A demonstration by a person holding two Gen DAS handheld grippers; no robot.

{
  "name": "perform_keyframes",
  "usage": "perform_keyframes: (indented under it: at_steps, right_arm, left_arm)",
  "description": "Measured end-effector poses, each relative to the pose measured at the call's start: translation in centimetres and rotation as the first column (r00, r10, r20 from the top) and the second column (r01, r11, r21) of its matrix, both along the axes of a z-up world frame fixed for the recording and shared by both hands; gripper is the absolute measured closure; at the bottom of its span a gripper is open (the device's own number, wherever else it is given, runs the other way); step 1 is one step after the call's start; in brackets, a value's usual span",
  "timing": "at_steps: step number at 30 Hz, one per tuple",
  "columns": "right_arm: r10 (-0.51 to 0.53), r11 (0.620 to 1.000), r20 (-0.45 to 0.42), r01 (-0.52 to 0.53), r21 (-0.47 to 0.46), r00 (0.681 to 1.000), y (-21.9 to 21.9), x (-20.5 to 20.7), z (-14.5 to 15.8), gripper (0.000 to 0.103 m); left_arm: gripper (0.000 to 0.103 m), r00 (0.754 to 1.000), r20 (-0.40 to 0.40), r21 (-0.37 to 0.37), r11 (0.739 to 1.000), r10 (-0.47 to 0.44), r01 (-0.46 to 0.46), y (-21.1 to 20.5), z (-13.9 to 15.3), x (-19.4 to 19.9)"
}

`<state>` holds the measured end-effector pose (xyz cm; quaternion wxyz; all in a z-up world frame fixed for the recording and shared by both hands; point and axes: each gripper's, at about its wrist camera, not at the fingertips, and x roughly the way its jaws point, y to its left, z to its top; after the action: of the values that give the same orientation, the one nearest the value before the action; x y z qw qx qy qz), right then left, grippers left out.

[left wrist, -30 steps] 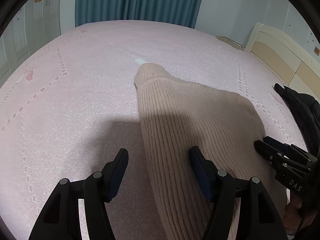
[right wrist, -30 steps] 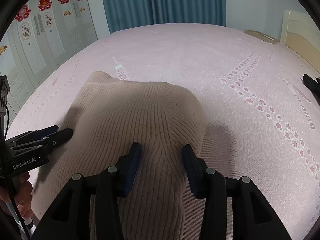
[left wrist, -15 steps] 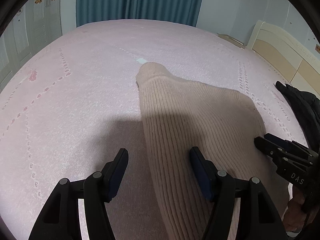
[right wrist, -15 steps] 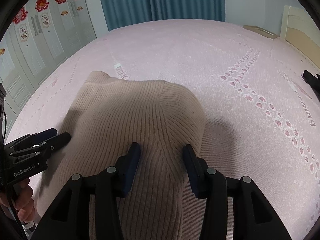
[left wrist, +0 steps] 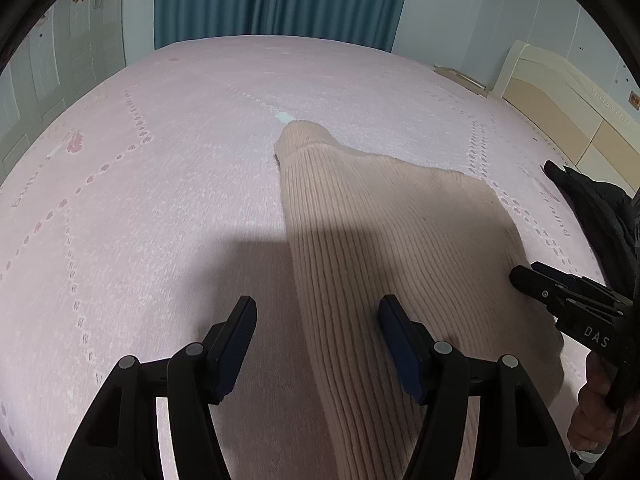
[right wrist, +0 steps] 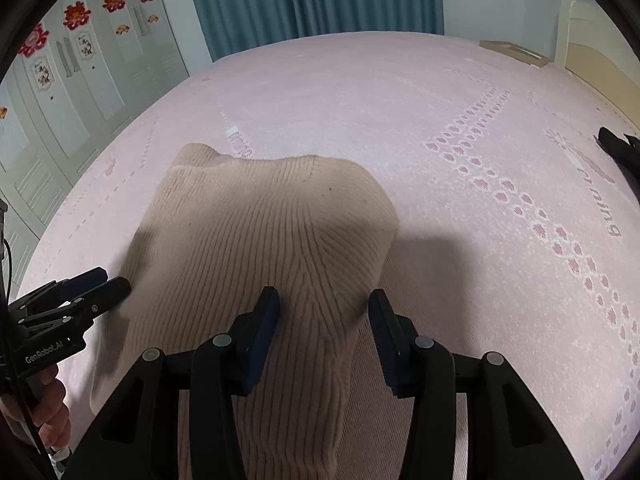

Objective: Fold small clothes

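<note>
sweater [left wrist: 384, 248] flat on pink bed [left wrist: 160, 184] | left tongs [left wrist: 316, 344] wide, right tongs [right wrist: 324, 320] parted, both empty | black garment [left wrist: 596, 208] near headboard [left wrist: 568, 96]

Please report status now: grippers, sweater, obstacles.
Left gripper open, straddling sweater edge. Right gripper open over it, not pinching. Dark garment lies apart, right.

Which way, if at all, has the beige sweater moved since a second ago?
No: the sweater still ends right beside the white tag.
</note>
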<state>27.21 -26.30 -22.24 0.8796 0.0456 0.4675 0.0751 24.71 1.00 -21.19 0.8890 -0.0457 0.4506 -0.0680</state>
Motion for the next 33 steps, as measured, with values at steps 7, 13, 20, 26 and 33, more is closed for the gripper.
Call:
perform_keyframes:
  at_steps: [7, 13, 20, 26, 33]
  right_arm:
    - [-0.011, 1.000, -0.031, 0.010, -0.010, 0.999, -0.5, -2.4, 1.2, 0.058]
    - [-0.045, 0.999, 0.002, 0.045, 0.001, 0.999, -1.0, -5.6, 5.0, 0.058]
    - [-0.076, 0.997, 0.071, 0.076, -0.008, 0.995, -1.1, -10.2, 11.7, 0.058]
    - [-0.107, 0.991, 0.136, 0.117, -0.066, 0.985, -0.9, -15.1, 16.7, 0.040]
    - [-0.112, 0.988, 0.163, 0.127, -0.084, 0.980, -1.2, -20.5, 19.9, 0.011]
  left_arm:
    - [0.043, 0.999, -0.031, 0.022, 1.000, -0.015, 0.015, -0.5, 0.9, -2.2]
    - [0.043, 0.999, -0.036, 0.039, 0.999, -0.022, 0.023, -1.4, 3.4, -5.6]
    - [0.040, 0.999, 0.046, 0.062, 0.998, 0.003, -0.006, -1.9, 9.8, -10.3]
    - [0.028, 0.992, 0.127, 0.085, 0.996, 0.029, -0.040, -2.2, 14.7, -15.0]
    - [0.019, 0.977, 0.204, 0.121, 0.989, 0.057, -0.083, -2.6, 18.8, -19.9]
